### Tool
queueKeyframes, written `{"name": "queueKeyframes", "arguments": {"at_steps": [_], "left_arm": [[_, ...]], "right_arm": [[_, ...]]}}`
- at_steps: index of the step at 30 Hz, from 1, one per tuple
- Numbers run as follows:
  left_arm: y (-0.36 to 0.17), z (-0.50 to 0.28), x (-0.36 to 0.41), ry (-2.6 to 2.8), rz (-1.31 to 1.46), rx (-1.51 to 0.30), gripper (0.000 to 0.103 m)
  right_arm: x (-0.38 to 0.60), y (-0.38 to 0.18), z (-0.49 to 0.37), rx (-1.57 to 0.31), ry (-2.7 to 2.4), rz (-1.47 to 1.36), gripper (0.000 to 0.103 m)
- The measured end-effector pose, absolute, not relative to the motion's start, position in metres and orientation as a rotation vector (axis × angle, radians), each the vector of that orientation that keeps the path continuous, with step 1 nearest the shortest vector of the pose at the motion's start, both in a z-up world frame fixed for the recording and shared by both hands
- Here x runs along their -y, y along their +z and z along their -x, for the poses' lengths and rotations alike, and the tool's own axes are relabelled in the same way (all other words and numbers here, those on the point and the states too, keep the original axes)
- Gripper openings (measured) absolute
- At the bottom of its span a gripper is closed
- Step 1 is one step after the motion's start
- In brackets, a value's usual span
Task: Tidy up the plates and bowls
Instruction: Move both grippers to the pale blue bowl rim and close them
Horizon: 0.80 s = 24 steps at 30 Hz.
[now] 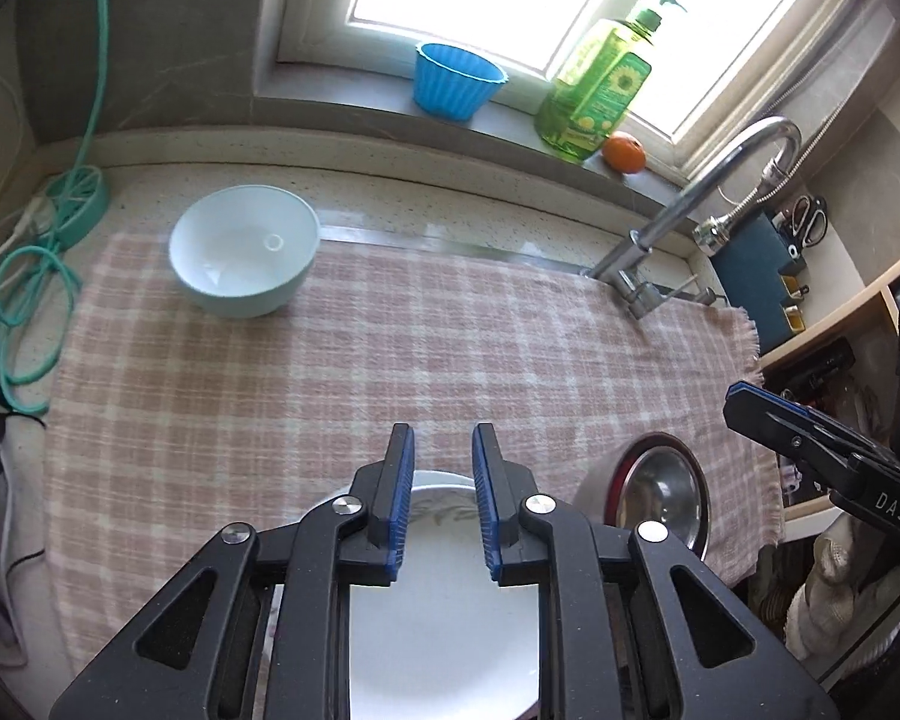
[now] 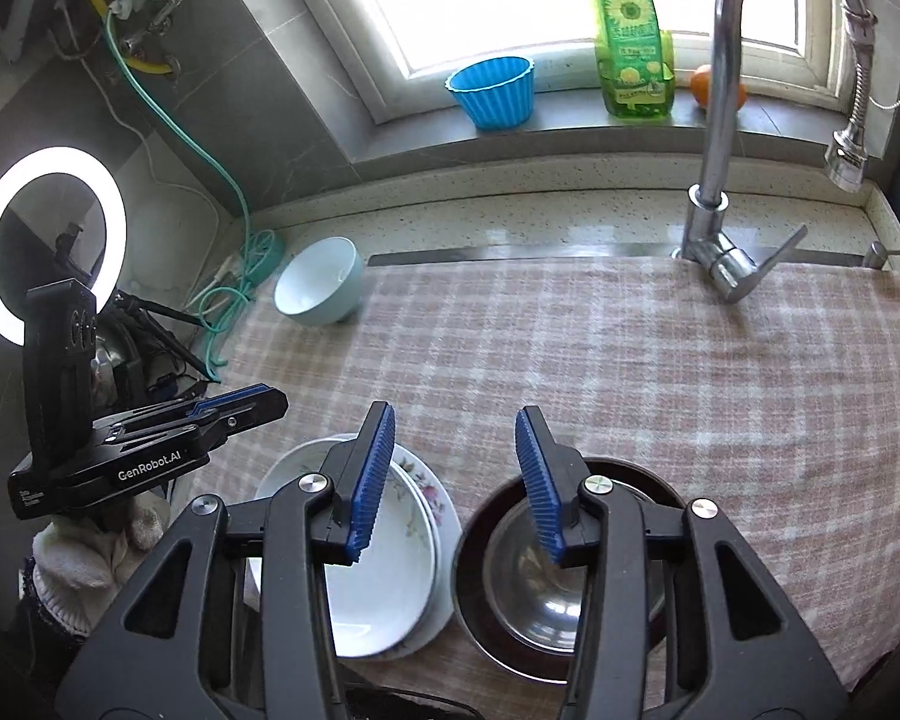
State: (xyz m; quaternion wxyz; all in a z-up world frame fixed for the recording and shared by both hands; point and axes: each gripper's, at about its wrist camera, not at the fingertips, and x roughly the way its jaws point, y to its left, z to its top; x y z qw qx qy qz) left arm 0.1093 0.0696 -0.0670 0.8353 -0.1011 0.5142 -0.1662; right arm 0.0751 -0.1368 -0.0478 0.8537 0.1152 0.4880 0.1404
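White plates [image 2: 390,588] stacked at near edge of checked cloth [image 1: 390,348], just beside steel bowl [image 2: 546,588]. Left gripper [image 1: 443,450] above plates, jaws parted, gripping nothing. Right gripper [image 2: 455,426] spread wide, empty, between plates and steel bowl. Pale bowl [image 1: 244,252] far back-left on surface.

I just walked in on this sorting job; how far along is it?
Done: white plates stacked, steel bowl nested in a dark dish. In hand: nothing; left gripper and right gripper hang open. Left: pale bowl sits alone at the cloth's far corner.
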Motion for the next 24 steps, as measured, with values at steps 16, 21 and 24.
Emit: {"name": "queueKeyframes", "arguments": {"at_steps": [16,21,24], "left_arm": [[-0.086,-0.198,-0.174,-0.191,0.315,-1.067,0.03],[-0.101,-0.221,-0.186,-0.189,0.372,-1.105,0.03],[-0.111,-0.231,-0.19,-0.178,0.4,-1.13,0.03]], "right_arm": [[0.033,-0.088,-0.188,-1.112,0.347,-0.285,0.045],[0.018,-0.108,-0.216,-1.154,0.34,-0.294,0.045],[0.014,-0.122,-0.229,-1.186,0.334,-0.329,0.045]]}}
